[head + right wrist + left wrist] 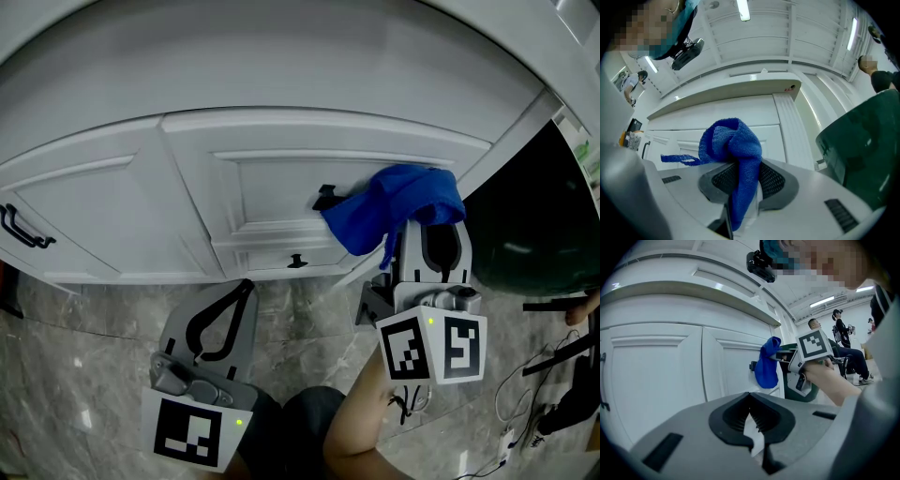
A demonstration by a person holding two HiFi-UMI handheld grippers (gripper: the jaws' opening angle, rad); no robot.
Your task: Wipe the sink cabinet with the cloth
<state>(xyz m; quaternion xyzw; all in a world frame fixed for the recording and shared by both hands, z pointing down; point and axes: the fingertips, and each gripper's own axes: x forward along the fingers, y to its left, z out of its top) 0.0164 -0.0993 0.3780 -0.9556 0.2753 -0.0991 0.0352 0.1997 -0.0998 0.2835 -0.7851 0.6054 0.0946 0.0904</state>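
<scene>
Head view is showing my right gripper clamping the blue cloth at the sink cabinet door, by its black handle. A dark green bin is crowding the cabinet's right edge. My left gripper is hanging low, jaws together and empty.

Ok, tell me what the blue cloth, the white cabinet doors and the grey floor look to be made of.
The blue fuzzy cloth: likely microfibre or terry, matte, with a visibly knitted, napped weave.
The white panelled cabinet door: probably painted wood or board, smooth satin, with moulded frames.
The grey veined floor: polished marble or marble-look tile, showing glossy reflections.
</scene>
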